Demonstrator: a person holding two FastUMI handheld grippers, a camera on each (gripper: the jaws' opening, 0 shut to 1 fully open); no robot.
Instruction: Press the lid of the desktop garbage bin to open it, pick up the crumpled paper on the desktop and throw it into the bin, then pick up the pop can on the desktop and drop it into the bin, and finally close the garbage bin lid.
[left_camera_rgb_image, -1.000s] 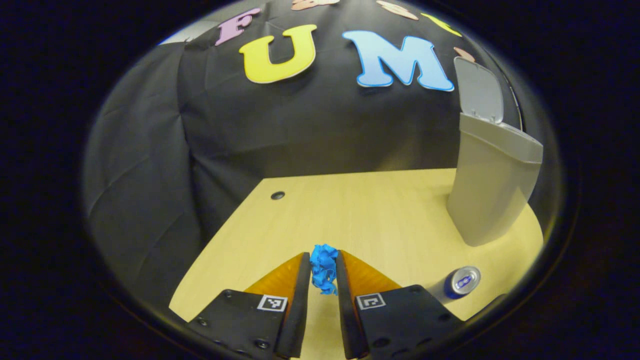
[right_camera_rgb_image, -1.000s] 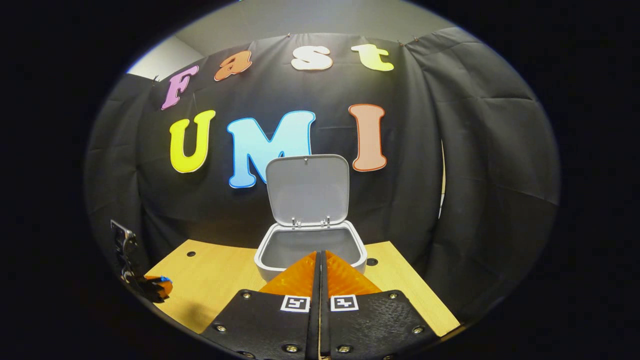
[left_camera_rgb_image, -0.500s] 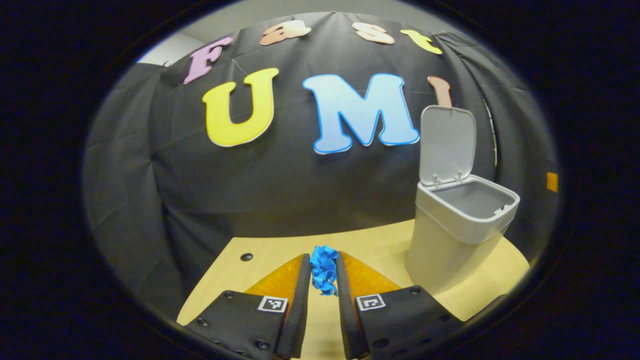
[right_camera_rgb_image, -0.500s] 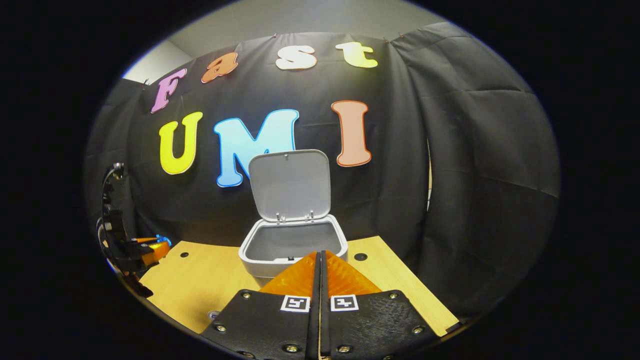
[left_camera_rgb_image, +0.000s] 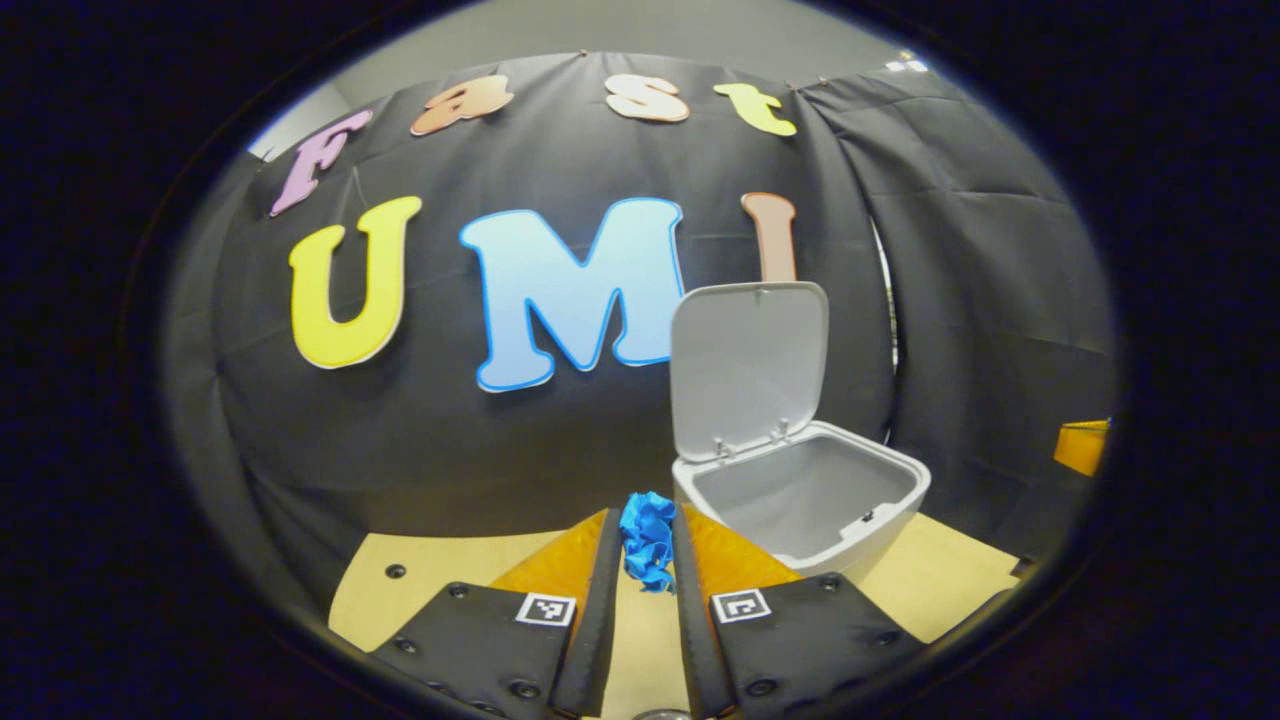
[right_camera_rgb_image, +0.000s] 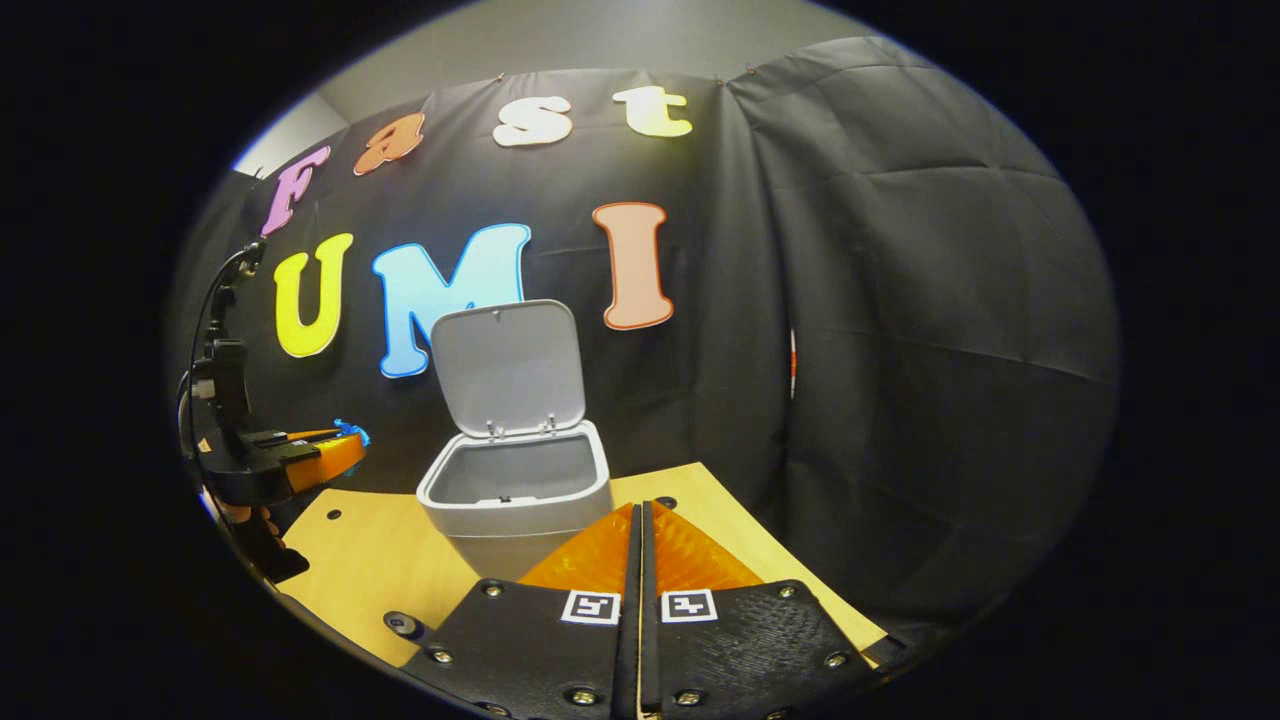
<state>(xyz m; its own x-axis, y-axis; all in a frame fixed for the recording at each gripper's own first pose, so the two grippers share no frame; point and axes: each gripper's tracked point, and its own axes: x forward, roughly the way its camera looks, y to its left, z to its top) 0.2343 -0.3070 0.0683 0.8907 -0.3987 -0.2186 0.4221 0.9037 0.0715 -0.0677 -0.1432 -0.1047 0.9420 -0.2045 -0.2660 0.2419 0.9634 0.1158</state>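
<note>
My left gripper (left_camera_rgb_image: 645, 517) is shut on the blue crumpled paper (left_camera_rgb_image: 648, 545) and holds it in the air, just left of the bin's rim. The grey desktop bin (left_camera_rgb_image: 803, 497) stands with its lid (left_camera_rgb_image: 750, 365) tipped up and its inside bare. In the right gripper view the same bin (right_camera_rgb_image: 515, 487) and lid (right_camera_rgb_image: 508, 365) sit left of centre. To their left, at about rim height, the left gripper (right_camera_rgb_image: 345, 446) carries the paper (right_camera_rgb_image: 352, 432). My right gripper (right_camera_rgb_image: 640, 520) is shut on nothing. The pop can's top (right_camera_rgb_image: 405, 625) peeks at the lower left.
The bin stands on a light wooden table (right_camera_rgb_image: 370, 560) with small dark holes (right_camera_rgb_image: 333, 514). Black cloth walls close in behind and to the right. The table's right edge (right_camera_rgb_image: 800, 590) runs close to my right gripper.
My left gripper has risen with the paper and swung toward the bin, which now looms close on its right. The right gripper stayed shut and turned rightward, so the bin slid left in its view.
</note>
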